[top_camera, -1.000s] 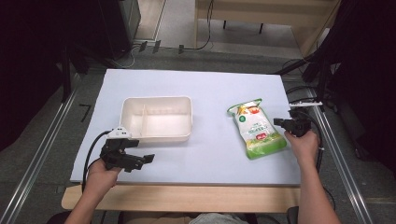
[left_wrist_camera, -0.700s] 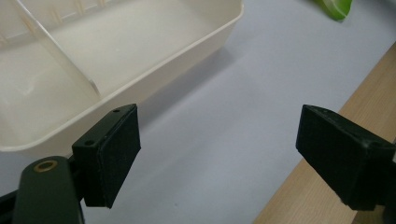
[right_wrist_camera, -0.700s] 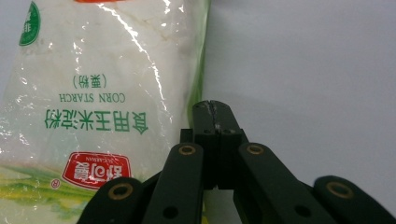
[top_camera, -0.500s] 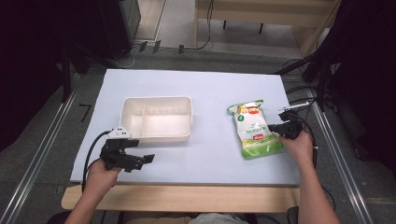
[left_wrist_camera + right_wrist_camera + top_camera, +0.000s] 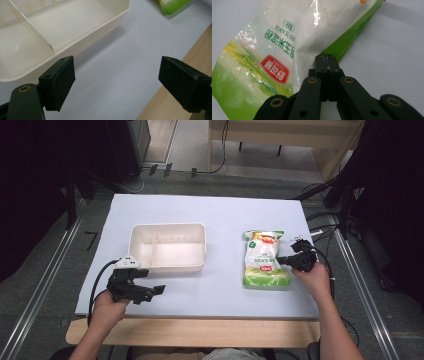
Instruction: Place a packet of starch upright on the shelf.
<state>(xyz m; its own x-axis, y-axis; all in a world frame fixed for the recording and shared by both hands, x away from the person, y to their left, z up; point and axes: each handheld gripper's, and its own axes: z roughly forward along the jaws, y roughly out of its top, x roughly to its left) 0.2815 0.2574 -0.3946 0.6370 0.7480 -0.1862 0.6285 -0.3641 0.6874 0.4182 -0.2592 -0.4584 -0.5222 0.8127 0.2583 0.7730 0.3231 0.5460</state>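
A green and white starch bag (image 5: 265, 260) lies flat on the white table top, right of the middle. My right gripper (image 5: 281, 260) is shut, its jaws pressed together, with the tips at the bag's right edge. In the right gripper view the closed tips (image 5: 327, 58) meet the bag's (image 5: 274, 50) green side seam; whether they pinch the film I cannot tell. A cream tray (image 5: 167, 226) with a divider stands empty left of the middle. My left gripper (image 5: 155, 290) rests open near the tray's front left corner, nothing between its jaws (image 5: 117, 82).
The white sheet (image 5: 215, 210) covers most of the table, and a wooden strip (image 5: 200, 332) runs along its near edge. Cables (image 5: 330, 220) trail off the right side. In the left gripper view the tray (image 5: 75, 37) lies just ahead, with a corner of the bag (image 5: 172, 3) beyond.
My right hand has slid left across the table to the bag's right edge, jaws staying shut. The left hand, the tray and the bag have kept still.
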